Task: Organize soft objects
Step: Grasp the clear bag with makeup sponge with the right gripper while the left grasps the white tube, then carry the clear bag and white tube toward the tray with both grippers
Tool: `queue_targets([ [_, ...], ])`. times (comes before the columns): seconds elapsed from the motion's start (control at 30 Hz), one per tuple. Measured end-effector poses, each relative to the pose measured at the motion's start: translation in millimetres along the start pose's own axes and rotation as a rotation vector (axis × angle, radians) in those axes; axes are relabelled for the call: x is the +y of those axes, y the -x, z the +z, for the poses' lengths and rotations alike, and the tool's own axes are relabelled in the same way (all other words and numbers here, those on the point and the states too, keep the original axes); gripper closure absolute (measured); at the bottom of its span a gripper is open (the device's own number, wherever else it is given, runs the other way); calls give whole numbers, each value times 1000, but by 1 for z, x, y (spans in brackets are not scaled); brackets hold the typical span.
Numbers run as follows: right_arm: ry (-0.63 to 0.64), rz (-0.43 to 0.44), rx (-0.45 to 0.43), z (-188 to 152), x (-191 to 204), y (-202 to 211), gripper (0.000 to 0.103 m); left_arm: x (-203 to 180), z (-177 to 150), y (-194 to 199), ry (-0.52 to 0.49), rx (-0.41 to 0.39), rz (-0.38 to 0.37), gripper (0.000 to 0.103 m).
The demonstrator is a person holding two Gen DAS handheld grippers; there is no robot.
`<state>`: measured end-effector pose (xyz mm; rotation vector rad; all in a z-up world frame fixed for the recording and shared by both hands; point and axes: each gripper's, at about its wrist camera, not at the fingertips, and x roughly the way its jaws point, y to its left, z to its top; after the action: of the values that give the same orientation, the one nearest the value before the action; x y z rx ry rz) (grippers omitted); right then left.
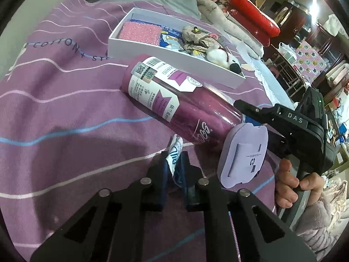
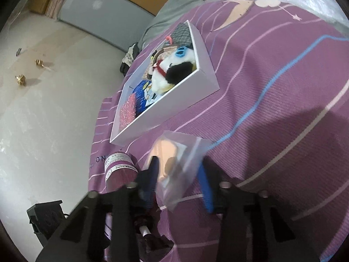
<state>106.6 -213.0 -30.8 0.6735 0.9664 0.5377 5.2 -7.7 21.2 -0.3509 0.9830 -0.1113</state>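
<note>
Your left gripper (image 1: 174, 163) has its jaws pinched together on a small white-and-blue printed fabric piece (image 1: 175, 150), crumpled and soft, poking up between the dark pads. It sits low over the purple bedspread (image 1: 65, 109), a ribbed woven cotton with thin white, pink and blue wavy lines.

Your right gripper (image 2: 178, 174) holds a frosted plastic pouch (image 2: 181, 163) between its fingers. The film is flat, translucent and slightly crinkled, with a pale peach shape showing through. The jaws stand wide, one pad at each edge of the pouch; motion blur keeps me from telling whether they actually press on it. In the left wrist view the same gripper carries a lilac foam-like card (image 1: 244, 152), rounded and slotted, held up by your right hand (image 1: 292, 183).

Just beside it lies a clear plastic tube (image 1: 181, 100), cylindrical and glossy, packed with rolled magenta cloth and wrapped in a white paper label.

Beyond the tube, a shallow white cardboard box (image 1: 165, 54) rests on the bedspread. Inside: a pink nubby sparkly cloth (image 1: 139, 32), a beige fabric bundle (image 1: 196, 39) and a fluffy black-and-white plush toy (image 2: 172, 72).
</note>
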Motion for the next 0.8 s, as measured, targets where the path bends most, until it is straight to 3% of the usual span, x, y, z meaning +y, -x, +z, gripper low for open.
queue_targets([
  [0.07,6,15,2,0,1,0,90,0,0,2,-2,-7,6,95],
  [0.17,49,38,6,-1,9,0,98,-1,0,6,-6,-15,19,97],
  [0.67,176,83,-41,-3,43,16,102,-10,13,26,-59,-79,77,98],
  [0.8,203,89,-45,0,54,20,103,-5,19,30,-31,-93,84,98],
])
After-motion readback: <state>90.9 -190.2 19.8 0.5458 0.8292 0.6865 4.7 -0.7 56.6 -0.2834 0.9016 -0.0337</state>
